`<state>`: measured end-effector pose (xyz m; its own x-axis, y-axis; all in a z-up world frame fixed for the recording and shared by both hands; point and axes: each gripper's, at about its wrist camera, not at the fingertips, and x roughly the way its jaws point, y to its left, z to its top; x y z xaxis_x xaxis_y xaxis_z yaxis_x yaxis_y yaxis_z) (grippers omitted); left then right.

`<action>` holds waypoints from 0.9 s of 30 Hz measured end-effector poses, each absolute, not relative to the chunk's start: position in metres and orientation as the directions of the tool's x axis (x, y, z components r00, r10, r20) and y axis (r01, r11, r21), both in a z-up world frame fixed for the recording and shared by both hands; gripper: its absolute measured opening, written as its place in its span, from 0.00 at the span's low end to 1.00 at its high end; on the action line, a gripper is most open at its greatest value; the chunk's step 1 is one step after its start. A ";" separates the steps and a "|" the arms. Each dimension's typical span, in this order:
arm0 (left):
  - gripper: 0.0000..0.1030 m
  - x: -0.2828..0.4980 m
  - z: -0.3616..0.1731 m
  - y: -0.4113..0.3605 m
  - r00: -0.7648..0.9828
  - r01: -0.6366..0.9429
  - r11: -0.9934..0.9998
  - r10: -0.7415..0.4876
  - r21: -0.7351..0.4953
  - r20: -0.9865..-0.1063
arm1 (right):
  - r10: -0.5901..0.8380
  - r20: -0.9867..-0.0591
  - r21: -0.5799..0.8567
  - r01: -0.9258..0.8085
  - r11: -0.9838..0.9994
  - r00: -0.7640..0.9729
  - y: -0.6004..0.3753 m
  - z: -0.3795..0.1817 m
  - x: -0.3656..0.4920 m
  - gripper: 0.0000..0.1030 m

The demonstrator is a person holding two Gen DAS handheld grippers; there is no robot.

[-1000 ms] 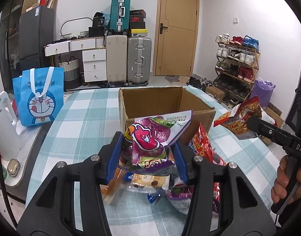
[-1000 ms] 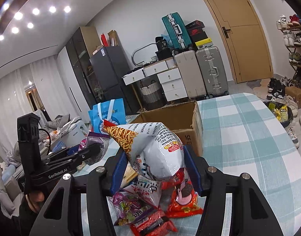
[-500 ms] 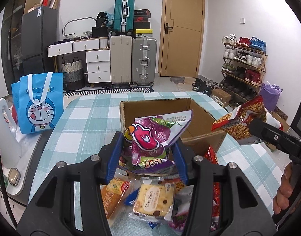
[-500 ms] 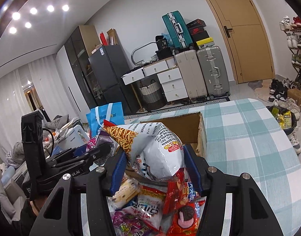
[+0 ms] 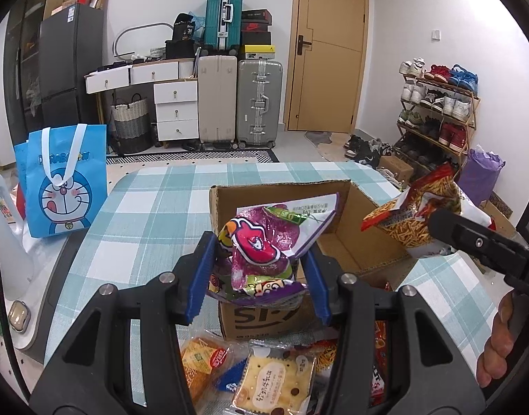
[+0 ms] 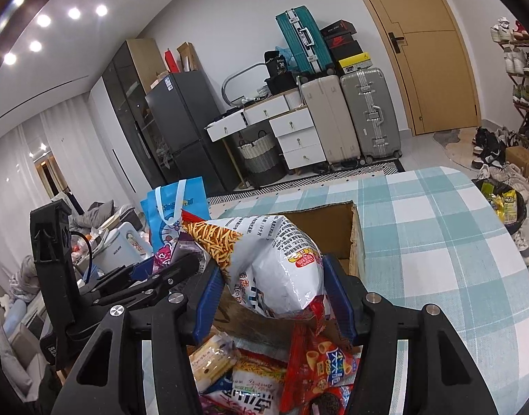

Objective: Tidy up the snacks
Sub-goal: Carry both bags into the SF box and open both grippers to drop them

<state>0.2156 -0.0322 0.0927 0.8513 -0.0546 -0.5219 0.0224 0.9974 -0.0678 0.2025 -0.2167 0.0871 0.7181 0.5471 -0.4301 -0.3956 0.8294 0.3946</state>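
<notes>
My left gripper [image 5: 259,278] is shut on a purple snack bag [image 5: 264,252] and holds it above the near wall of the open cardboard box [image 5: 361,238]. My right gripper [image 6: 274,297] is shut on a white and orange chip bag [image 6: 278,266], held above the box [image 6: 354,238]; that bag also shows in the left wrist view [image 5: 413,221] at the box's right side. A pile of loose snack packets [image 5: 274,377] lies on the table in front of the box and also shows in the right wrist view [image 6: 281,373].
The table has a teal checked cloth [image 5: 153,214]. A blue Doraemon bag [image 5: 62,180] stands at its left edge beside a white kettle [image 5: 1,238]. Suitcases, drawers and a shoe rack [image 5: 437,110] stand beyond. A bin [image 6: 502,204] is on the floor at right.
Both grippers have risen and moved forward with their bags, from over the snack pile to above the box. More of the box's inside and the pile below now shows.
</notes>
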 end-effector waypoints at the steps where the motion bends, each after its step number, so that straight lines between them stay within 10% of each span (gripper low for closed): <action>1: 0.45 0.218 0.092 -0.032 0.850 0.022 0.997 -0.054 -0.068 -0.523 | 0.546 -0.432 0.393 -0.395 0.830 0.718 -0.215 0.087 0.205 0.55; 19: 0.46 0.239 0.075 -0.043 0.833 0.020 1.000 -0.024 -0.013 -0.553 | 0.516 -0.481 0.354 -0.382 0.854 0.709 -0.191 0.082 0.233 0.56; 27: 0.86 0.215 0.083 -0.041 0.845 0.050 0.999 -0.050 -0.015 -0.532 | 0.553 -0.459 0.378 -0.410 0.830 0.696 -0.209 0.086 0.209 0.99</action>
